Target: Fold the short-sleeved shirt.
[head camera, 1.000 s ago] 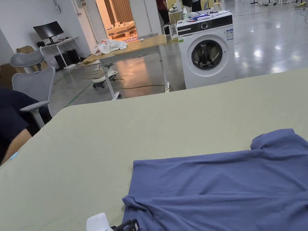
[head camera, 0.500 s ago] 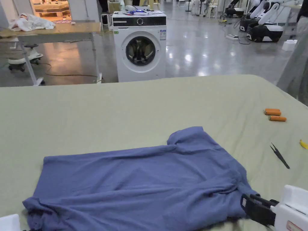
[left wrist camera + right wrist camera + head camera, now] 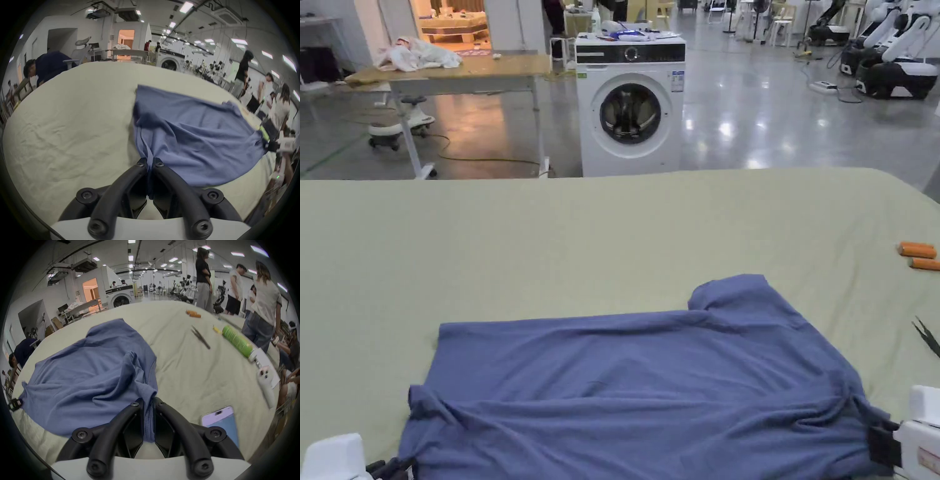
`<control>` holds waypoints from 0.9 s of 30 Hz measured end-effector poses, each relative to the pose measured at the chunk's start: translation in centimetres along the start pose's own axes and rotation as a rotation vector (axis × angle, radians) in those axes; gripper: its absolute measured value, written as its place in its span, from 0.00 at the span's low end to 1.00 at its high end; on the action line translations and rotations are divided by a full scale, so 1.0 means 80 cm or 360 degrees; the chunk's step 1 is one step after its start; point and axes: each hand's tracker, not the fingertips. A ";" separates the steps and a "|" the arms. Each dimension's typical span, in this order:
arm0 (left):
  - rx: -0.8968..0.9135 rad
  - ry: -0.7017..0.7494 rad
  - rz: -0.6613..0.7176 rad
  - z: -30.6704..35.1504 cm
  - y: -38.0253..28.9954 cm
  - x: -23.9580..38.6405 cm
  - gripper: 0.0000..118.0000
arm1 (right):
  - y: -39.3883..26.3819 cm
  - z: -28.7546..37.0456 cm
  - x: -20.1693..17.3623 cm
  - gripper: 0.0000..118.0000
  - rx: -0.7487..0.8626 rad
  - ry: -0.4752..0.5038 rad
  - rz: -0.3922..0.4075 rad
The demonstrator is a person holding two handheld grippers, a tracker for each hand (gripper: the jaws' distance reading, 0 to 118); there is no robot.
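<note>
The blue shirt lies spread on the pale green table between the two grippers, with the left gripper pinching one bunched corner and the right gripper pinching the other.

The shirt is lying on the table, toward six o'clock. The two cylinders and the tweezers are lying at three o'clock of it. The washing machine is standing behind the table at twelve o'clock.
</note>
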 end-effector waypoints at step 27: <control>0.0600 0.0180 -0.0224 0.222 -0.045 0.033 0.69 | -0.100 0.189 -0.012 0.53 0.0464 0.0245 0.0067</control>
